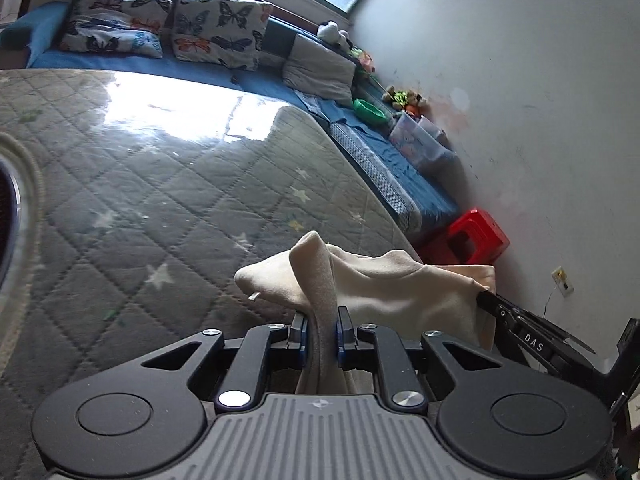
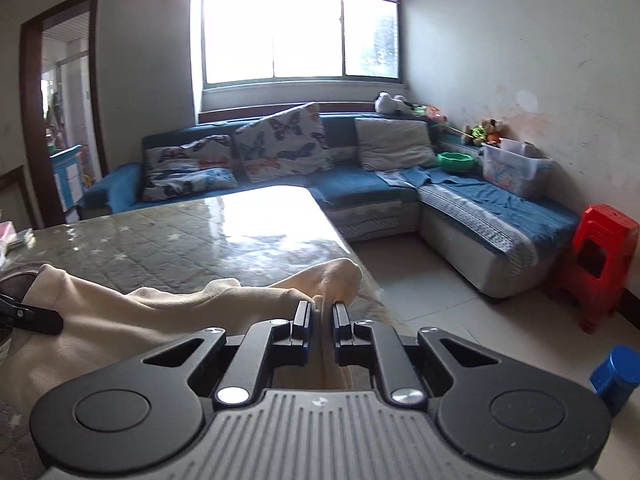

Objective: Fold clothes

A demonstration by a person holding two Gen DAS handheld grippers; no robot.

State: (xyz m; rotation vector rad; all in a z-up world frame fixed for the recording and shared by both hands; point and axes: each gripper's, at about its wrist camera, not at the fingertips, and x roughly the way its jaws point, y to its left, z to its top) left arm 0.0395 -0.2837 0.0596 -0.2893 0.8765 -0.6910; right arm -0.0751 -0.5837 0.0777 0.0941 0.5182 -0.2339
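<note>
A cream fleece garment [image 1: 384, 280] hangs stretched between my two grippers above the table's near right part. My left gripper [image 1: 322, 322] is shut on a bunched fold of it, and the cloth sticks up past the fingertips. My right gripper [image 2: 322, 314] is shut on another edge of the same garment [image 2: 160, 312], which spreads to the left over the table. The right gripper's black fingers [image 1: 520, 328] show at the right of the left wrist view, holding the cloth. The left gripper's finger [image 2: 32, 314] shows at the left edge of the right wrist view.
The table [image 2: 180, 236] has a grey quilted star-pattern cover under glossy film. Behind it is a blue corner sofa [image 2: 460, 200] with butterfly cushions [image 2: 280, 144], a green bowl and a clear box. Red stools [image 2: 600, 248] stand by the wall; a blue object [image 2: 616, 372] is on the floor.
</note>
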